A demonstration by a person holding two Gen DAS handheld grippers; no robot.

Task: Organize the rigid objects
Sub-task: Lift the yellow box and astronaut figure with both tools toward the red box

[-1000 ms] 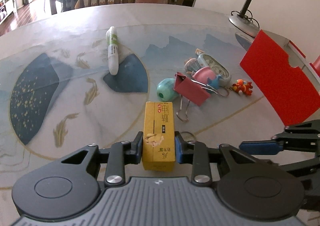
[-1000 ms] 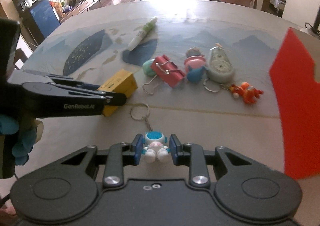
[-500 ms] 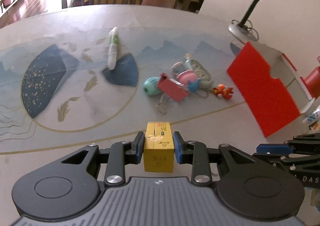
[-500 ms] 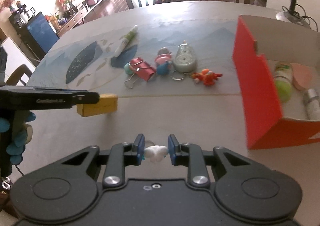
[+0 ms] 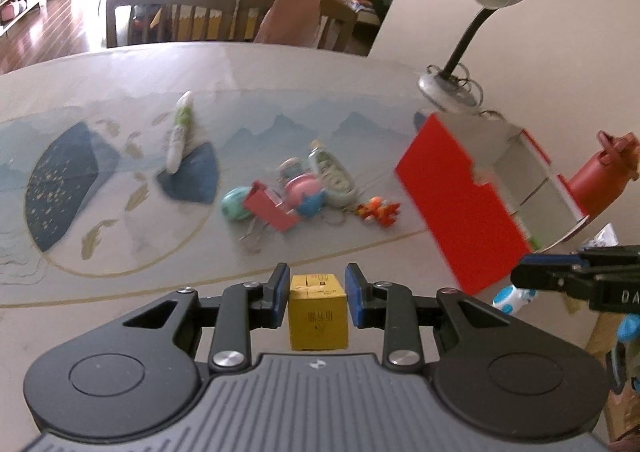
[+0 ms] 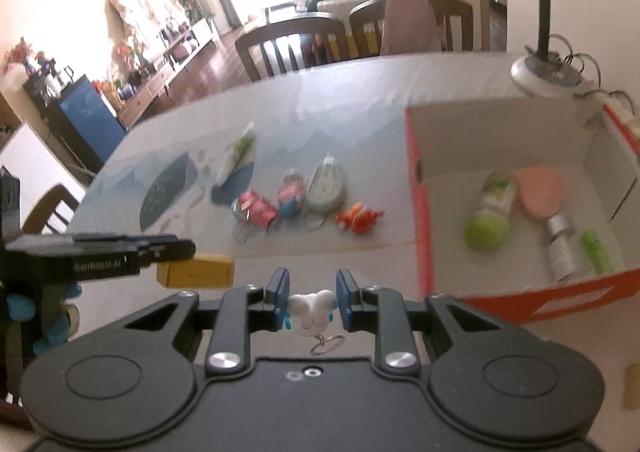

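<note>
Left claw (image 5: 317, 289) is closed onto a small yellow cardboard box (image 5: 319, 316), pads pressing its two long sides, box held clear of the worktop (image 5: 120, 308). Box looks light and stiff but thin-walled, so prob. dents if squeezed hard; the flat-side grip near its middle seems the right hold. Dark print on its top and front face, too blurred to read. Right claw (image 6: 312, 298) is nipped shut on a small white-and-blue plastic figurine keychain (image 6: 309, 308), metal ring (image 6: 326, 344) dangling below. Figurine is hard, rounded, likely slippery; a hold across the body is better than by the ring, which would swing. In the right wrist view the left tool's side reads "GenRobot.AI". The open red-orange cardboard box with white inside (image 6: 420, 212) sits just right of both claws and already has a green-capped bottle, pink oval piece, silver tube and green stick in it. Pink binder clip (image 6: 258, 210), teal egg, correction-tape case, orange toy and white-green pen (image 5: 180, 132) lie on the worktop, not yet sorted.
</note>
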